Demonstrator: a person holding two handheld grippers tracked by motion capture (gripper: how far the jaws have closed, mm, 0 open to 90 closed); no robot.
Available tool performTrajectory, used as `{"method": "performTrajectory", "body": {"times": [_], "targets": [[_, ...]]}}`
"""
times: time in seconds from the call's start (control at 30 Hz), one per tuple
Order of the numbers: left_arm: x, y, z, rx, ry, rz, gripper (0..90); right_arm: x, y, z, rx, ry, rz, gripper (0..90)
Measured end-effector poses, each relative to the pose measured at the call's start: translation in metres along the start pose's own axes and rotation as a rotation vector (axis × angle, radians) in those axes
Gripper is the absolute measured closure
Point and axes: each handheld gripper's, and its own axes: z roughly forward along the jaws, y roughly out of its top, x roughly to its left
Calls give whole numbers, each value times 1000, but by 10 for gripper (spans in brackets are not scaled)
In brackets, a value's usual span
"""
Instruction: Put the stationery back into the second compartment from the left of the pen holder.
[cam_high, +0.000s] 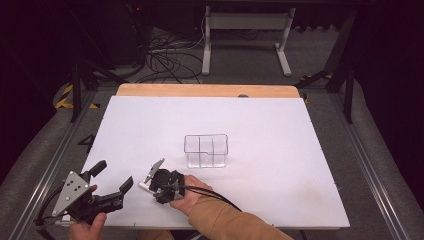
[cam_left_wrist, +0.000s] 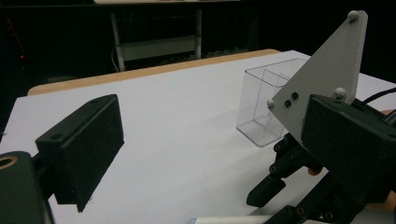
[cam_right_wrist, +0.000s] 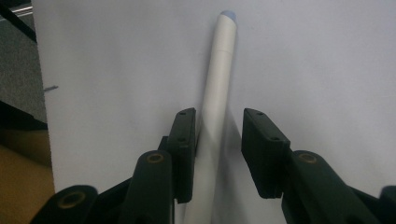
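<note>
left hand-held gripper (cam_high: 114, 176) parked at the near left corner of the surface (cam_high: 280, 190), jaws spread wide with nothing between them, blocky matte black pads and a flat grey three-cornered plate on top. just to its right, right hand-held gripper (cam_right_wrist: 219, 140) tipped down onto the white marker pen (cam_right_wrist: 219, 79), jaws narrowed around the barrel: one pad looks to be touching it, the other apart with a clear gap, so straddled but not yet gripped. pen lying flat on the near part of the surface, slender and round, smooth off-white plastic with a pale bluish rounded end pointing away from the jaws. further right and farther back, around the middle, a clear plastic organiser box (cam_high: 206, 150) standing upright and well apart from the pen, thin see-through walls, rounded corners, inner dividers making compartments, all apparently bare. likely the pick-up stage of putting the pen in the box: approach done; closing, lifting, carrying and dropping in left to do. surface a matte white sheet over a light wooden board, faintly scuffed near the right edge.
</note>
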Motion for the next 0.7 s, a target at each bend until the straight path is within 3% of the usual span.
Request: {"method": "performTrajectory", "body": {"times": [0.7], "targets": [[0, 0, -1, -11, 6, 3, 68, 7, 4, 3, 31, -39, 36, 788]]}}
